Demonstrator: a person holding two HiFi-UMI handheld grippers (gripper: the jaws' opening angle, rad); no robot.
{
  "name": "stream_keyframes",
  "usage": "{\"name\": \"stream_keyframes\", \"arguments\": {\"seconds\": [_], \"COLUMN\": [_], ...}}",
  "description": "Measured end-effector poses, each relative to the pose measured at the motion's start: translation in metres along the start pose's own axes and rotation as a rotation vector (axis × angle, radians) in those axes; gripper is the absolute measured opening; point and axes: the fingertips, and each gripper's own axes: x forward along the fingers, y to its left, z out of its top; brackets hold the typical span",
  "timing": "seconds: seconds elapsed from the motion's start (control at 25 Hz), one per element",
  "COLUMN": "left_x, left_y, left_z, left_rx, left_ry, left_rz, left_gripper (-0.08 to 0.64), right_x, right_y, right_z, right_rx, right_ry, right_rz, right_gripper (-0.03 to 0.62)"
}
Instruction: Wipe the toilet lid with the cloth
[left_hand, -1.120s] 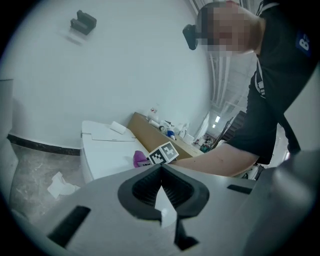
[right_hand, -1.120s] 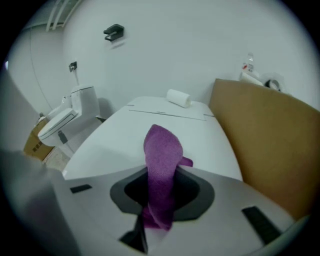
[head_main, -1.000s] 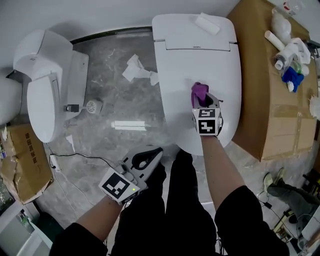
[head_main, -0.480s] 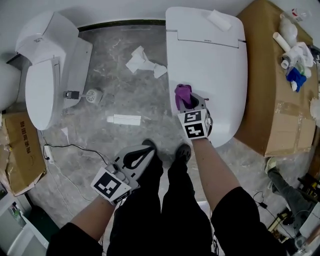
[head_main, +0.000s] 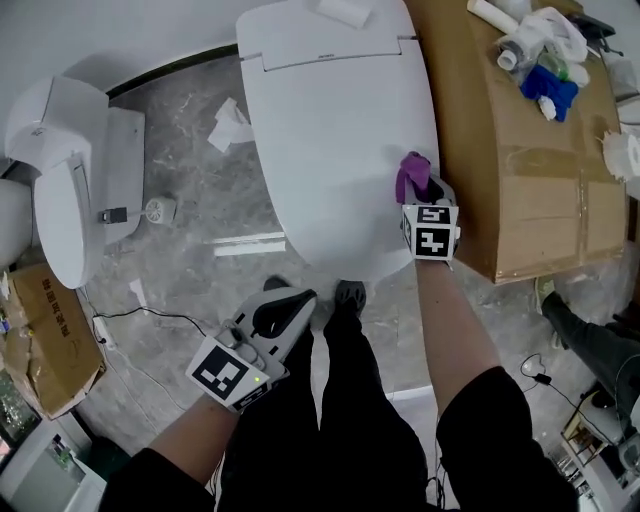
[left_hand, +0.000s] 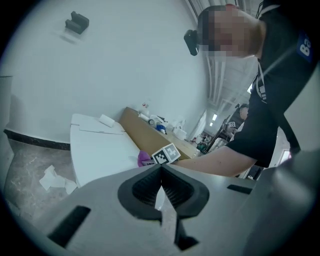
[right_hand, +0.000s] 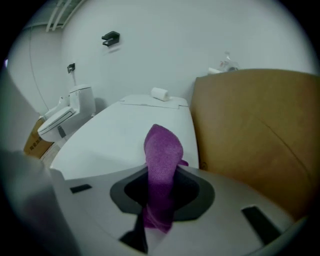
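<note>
The white toilet lid (head_main: 330, 140) is closed and fills the upper middle of the head view; it also shows ahead in the right gripper view (right_hand: 120, 135) and to the left in the left gripper view (left_hand: 100, 147). My right gripper (head_main: 418, 190) is shut on a purple cloth (head_main: 410, 178) at the lid's right edge, close to a cardboard box. The cloth (right_hand: 162, 165) sticks up between the jaws. My left gripper (head_main: 280, 312) hangs shut and holds nothing, low over the floor in front of the toilet (left_hand: 161, 186).
A big cardboard box (head_main: 520, 150) stands right against the toilet, with bottles and rags (head_main: 540, 60) on top. A second toilet (head_main: 70, 190) is at the left. Crumpled paper (head_main: 228, 125) lies on the marble floor. A small white block (head_main: 345, 12) rests behind the lid. Another carton (head_main: 40, 340) sits at lower left.
My right gripper has carried the cloth across the lid, from its left part to its right edge by the box. The head view has shifted. The left gripper stays shut near my legs.
</note>
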Motion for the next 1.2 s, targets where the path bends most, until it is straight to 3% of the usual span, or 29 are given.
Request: {"name": "stream_keyframes", "arguments": {"seconds": [0.16, 0.24, 0.4, 0.6, 0.92, 1.08, 1.2], "left_x": [0.022, 0.023, 0.01, -0.021, -0.089, -0.109, -0.116], "left_y": [-0.026, -0.035, -0.047, -0.046, -0.022, -0.027, -0.03], "left_z": [0.008, 0.008, -0.004, -0.023, -0.038, -0.05, -0.059], "left_rx": [0.004, -0.003, -0.034, -0.015, 0.001, 0.029, 0.026], "left_ry": [-0.02, -0.026, -0.002, 0.007, -0.031, -0.021, -0.011], "left_rz": [-0.009, -0.013, -0.017, -0.013, 0.033, 0.023, 0.033], "left_gripper": [0.015, 0.015, 0.015, 0.015, 0.015, 0.015, 0.015], "right_x": [-0.012, -0.015, -0.017, -0.022, -0.038, -0.048, -0.056], "right_y": [-0.026, -0.02, 0.031, 0.119, 0.241, 0.266, 0.25], "right_z": [-0.018, -0.024, -0.018, -0.004, -0.005, -0.016, -0.027], "right_rx": [0.115, 0.115, 0.025, -0.089, -0.187, -0.206, -0.183], "right_ry": [-0.009, -0.008, -0.02, -0.061, -0.065, -0.066, -0.065], "right_rz": [-0.011, 0.0, 0.077, 0.178, 0.285, 0.304, 0.281], "right_gripper": [0.097, 0.097, 0.097, 0.097, 0.097, 0.097, 0.097]}}
